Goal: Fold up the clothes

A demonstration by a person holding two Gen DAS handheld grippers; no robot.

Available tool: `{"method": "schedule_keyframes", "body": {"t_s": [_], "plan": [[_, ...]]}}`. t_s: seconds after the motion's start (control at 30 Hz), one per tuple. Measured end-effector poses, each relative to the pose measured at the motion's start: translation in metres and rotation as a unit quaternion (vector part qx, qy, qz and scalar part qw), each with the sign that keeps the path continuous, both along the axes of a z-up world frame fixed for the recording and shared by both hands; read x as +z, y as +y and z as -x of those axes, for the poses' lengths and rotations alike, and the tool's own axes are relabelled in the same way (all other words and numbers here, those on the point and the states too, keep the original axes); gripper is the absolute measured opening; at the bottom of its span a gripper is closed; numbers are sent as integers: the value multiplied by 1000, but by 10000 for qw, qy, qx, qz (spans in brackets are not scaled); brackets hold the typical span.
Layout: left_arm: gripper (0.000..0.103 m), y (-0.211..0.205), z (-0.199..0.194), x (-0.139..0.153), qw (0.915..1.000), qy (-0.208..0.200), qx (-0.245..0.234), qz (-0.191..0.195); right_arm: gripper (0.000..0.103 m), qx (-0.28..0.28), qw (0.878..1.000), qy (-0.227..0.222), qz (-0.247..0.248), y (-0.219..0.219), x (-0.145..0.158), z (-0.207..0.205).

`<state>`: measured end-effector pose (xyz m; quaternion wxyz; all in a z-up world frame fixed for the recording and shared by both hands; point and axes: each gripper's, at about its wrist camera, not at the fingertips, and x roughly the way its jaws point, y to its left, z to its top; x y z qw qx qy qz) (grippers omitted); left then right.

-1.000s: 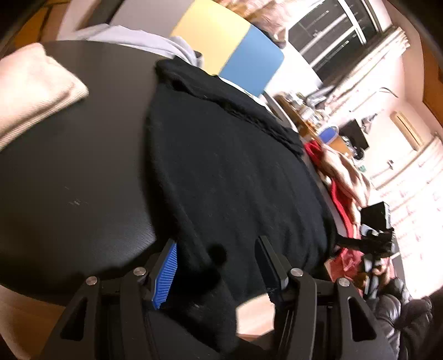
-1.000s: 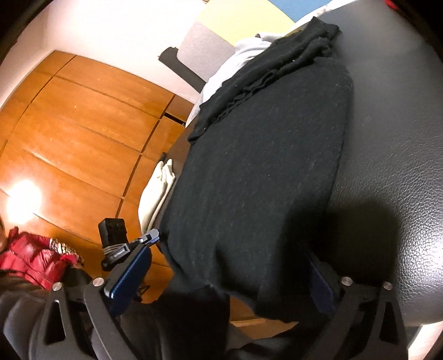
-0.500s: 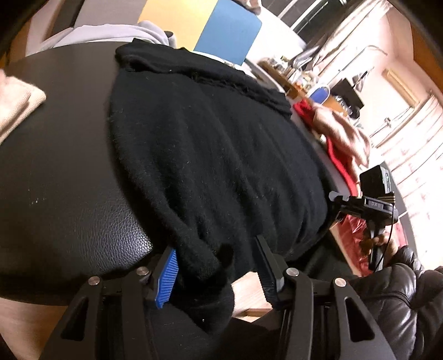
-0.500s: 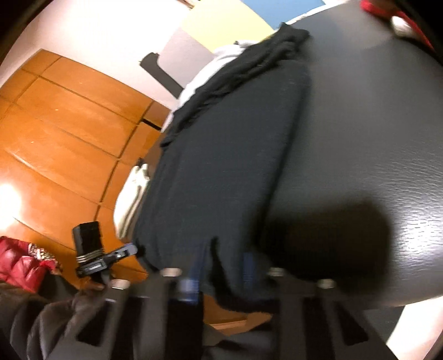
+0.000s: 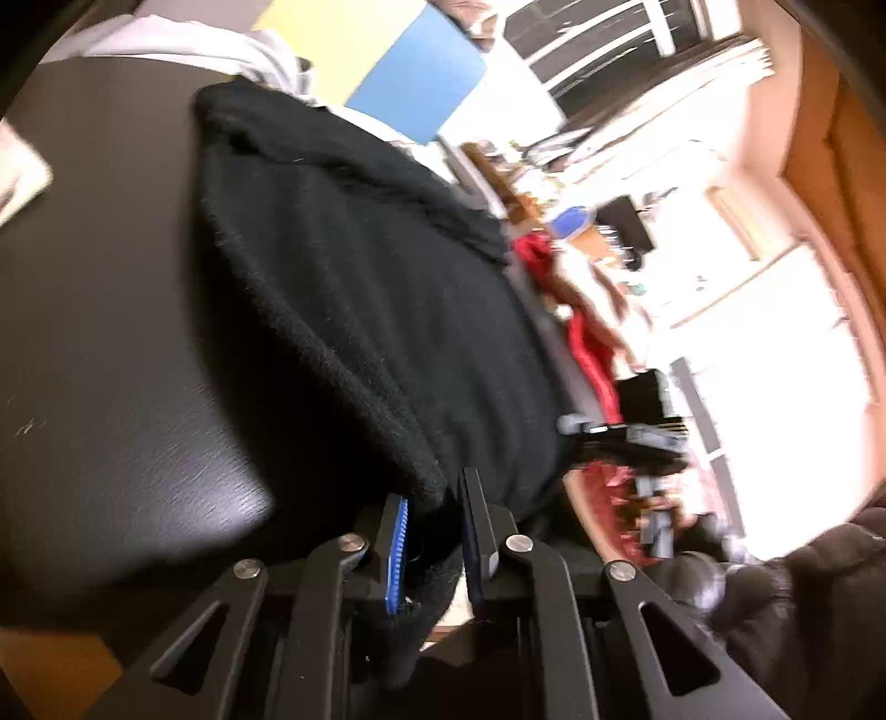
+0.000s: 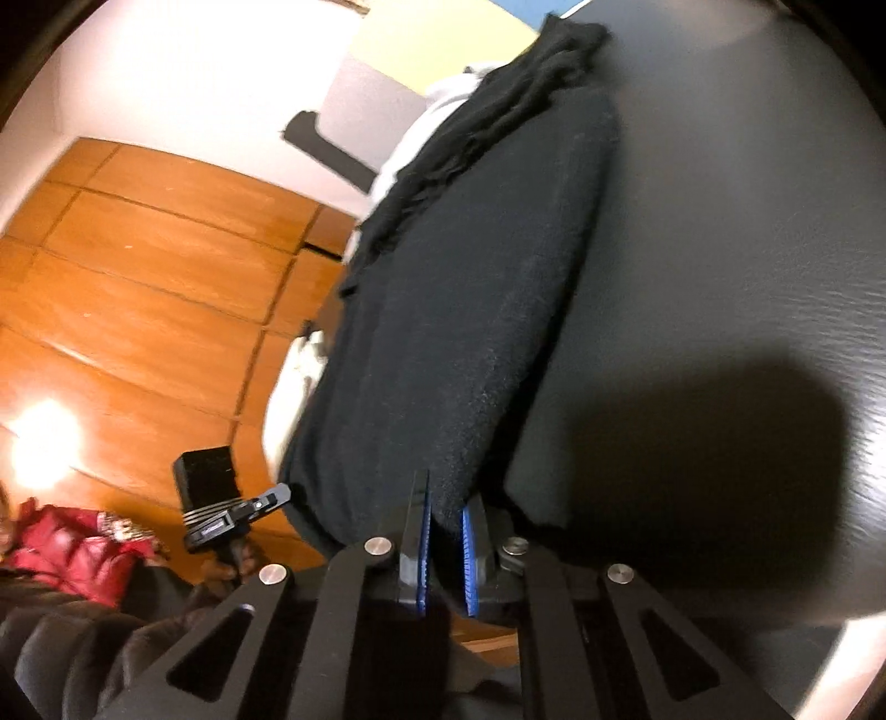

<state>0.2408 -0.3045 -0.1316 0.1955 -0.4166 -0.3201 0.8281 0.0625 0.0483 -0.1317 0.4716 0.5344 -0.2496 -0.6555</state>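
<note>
We have the right gripper (image 6: 444, 518) clamped on the black sweater (image 6: 459, 310) hem at 6 o'clock on the table (image 6: 720, 249), left gripper (image 5: 434, 518) closing on its corner; thin bites may slip when lifted.

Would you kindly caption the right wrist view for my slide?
Right gripper shut on the near hem of a black sweater lying on a dark table.

A black sweater (image 5: 387, 288) lies spread across the dark counter (image 5: 111, 332). At the sweater's near edge the left claw (image 5: 434, 531) is closing, with the hem bunched between its fingers (image 5: 397, 548). A cream cloth (image 5: 19, 166) sits left of the sweater, a grey garment (image 5: 221, 44) behind it, and red fabric (image 5: 587, 343) to its right.
</note>
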Motion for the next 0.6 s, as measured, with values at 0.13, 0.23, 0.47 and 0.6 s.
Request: {"method": "schedule_keyframes", "body": {"t_s": [0.13, 0.23, 0.47, 0.6], "plan": [[9, -4, 11, 1, 9994, 36, -102, -332, 6, 157, 9996, -192, 94, -5, -11, 7], [9, -14, 18, 10, 9975, 298, -58, -633, 12, 195, 9996, -140, 162, -4, -1, 11], [9, -54, 62, 46, 9824, 1205, 266, -1401, 12, -90, 9956, -190, 913, -6, 20, 45], [9, -85, 104, 60, 9743, 1592, 589, -1479, 12, -297, 9921, -125, 1210, -17, 36, 79]]}}
